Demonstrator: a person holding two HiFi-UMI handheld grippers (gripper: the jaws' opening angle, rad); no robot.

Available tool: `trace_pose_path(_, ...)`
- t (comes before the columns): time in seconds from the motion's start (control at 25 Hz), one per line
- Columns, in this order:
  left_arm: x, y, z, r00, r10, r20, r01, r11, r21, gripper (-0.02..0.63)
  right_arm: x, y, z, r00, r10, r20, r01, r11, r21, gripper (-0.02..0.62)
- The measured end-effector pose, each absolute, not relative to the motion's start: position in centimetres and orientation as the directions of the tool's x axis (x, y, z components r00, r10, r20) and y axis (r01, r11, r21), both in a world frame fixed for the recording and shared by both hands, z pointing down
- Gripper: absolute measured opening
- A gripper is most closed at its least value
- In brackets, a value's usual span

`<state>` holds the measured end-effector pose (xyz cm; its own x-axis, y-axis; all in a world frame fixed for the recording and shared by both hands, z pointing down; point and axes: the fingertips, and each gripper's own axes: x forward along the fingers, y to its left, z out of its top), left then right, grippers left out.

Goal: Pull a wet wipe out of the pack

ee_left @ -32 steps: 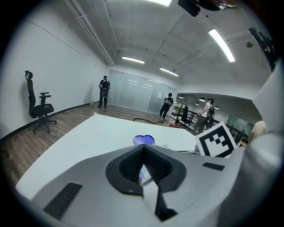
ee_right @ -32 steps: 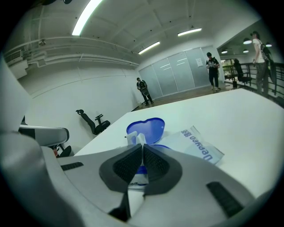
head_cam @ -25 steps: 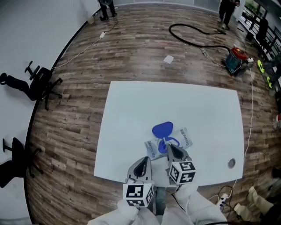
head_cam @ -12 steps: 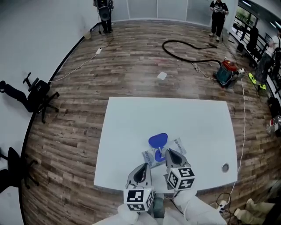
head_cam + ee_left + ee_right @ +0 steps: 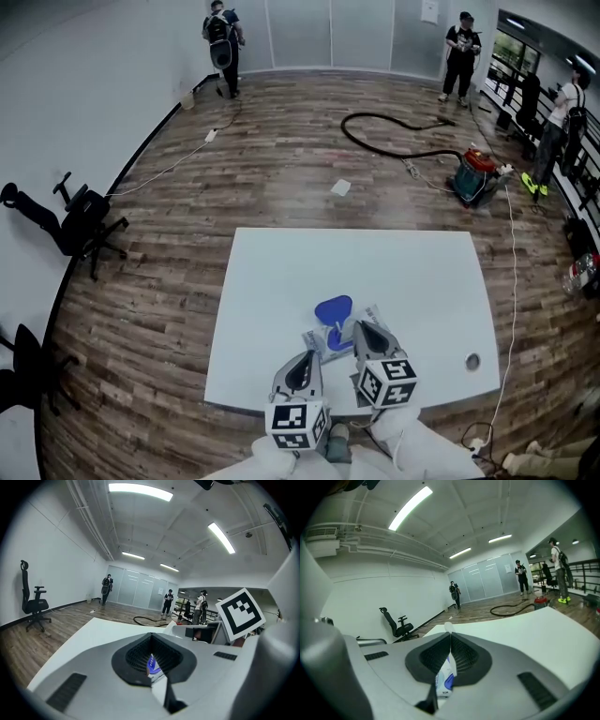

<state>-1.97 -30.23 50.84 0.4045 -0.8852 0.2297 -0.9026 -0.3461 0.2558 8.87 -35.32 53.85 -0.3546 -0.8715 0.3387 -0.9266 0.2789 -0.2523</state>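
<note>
Findings, last second: the head view has tipped up and takes in more of the room, but I find no real change at the work. The right gripper (image 5: 449,641) stays pressed together on a thin white tip (image 5: 449,628) that shows just past its jaw ends; I judge this to be the wet wipe. The wet-wipe pack (image 5: 319,339) lies directly under and ahead of that gripper on the white table (image 5: 281,281). Its blue lid (image 5: 334,309) stands open on the far side of the jaws. The left gripper (image 5: 151,641) sits just beside the right one, nearer to me. It is also closed, with the pack's blue-and-white edge in its slit, so I take it to be pinning the pack.

Assessment: both grips are set and the pack has not shifted against either gripper. No length of wipe is drawn out yet. The pull itself remains to be done, and it depends on the left grip holding.
</note>
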Motion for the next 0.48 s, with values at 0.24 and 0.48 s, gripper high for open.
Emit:
trace_pose_path(0.24, -1.6, -29.7, 50.0, 0.409, -0.889, 0.206, -0.901, -0.357, 0.248, -0.002, 10.1, -34.4, 52.1, -0.331, -0.896, 0.297, -0.931, 0.259, -0.256, 0.014)
trace_pose_path(0.48, -0.1, -29.0, 49.0, 0.439, -0.880, 0.183, -0.888, -0.393, 0.241, -0.002, 11.8, -33.0, 50.2, -0.302, -0.917, 0.260, -0.936, 0.234, -0.262, 0.014)
